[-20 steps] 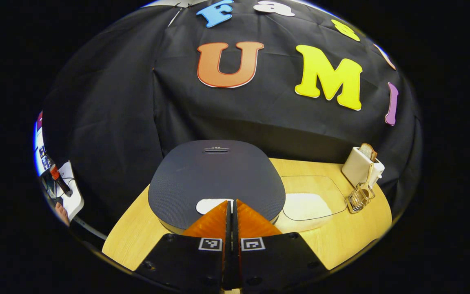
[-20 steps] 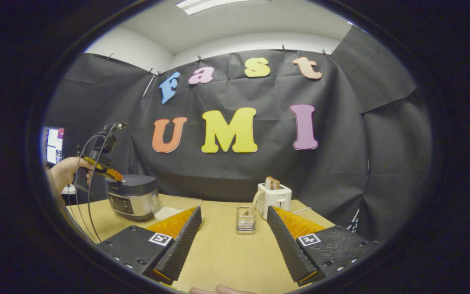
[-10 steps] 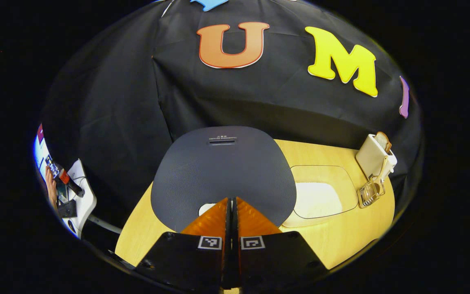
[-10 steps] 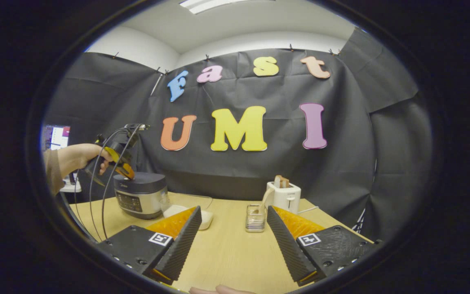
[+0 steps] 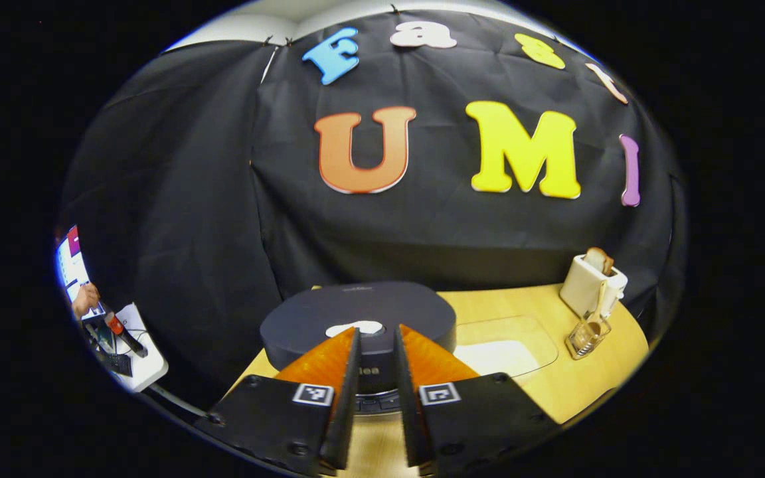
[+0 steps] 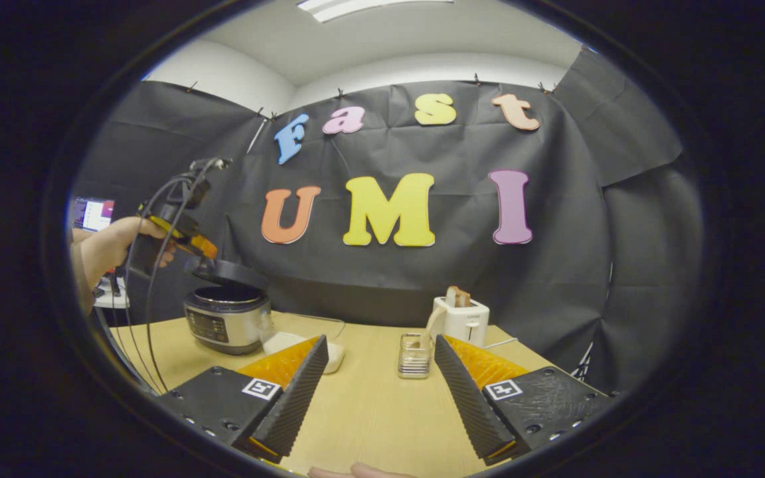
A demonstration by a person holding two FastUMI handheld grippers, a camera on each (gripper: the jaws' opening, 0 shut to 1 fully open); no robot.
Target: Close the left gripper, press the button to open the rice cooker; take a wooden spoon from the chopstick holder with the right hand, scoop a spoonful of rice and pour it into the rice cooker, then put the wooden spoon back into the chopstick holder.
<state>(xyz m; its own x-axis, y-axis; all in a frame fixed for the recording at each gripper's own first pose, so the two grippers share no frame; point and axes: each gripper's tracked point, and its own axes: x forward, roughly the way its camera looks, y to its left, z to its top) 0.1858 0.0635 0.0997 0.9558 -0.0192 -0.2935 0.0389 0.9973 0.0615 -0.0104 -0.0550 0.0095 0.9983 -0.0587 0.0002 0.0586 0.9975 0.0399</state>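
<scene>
Rice cooker (image 6: 226, 318) with its lid (image 6: 228, 271) raised and tilted, seen in the right gripper view far to the left of the right gripper (image 6: 377, 372). Left gripper (image 5: 376, 342), fingers a narrow gap apart and holding nothing, sits just in front of the lid, whose white button (image 5: 354, 328) lies directly ahead. Right gripper, fingers spread wide and empty, hovers over the wooden table (image 6: 369, 411). Between and beyond its 2 fingers stands the chopstick holder (image 6: 413, 356) with the wooden spoon (image 6: 430, 322) upright in it, a white toaster (image 6: 462, 320) just behind. Rice container (image 5: 505, 345) lies right of the cooker.
</scene>
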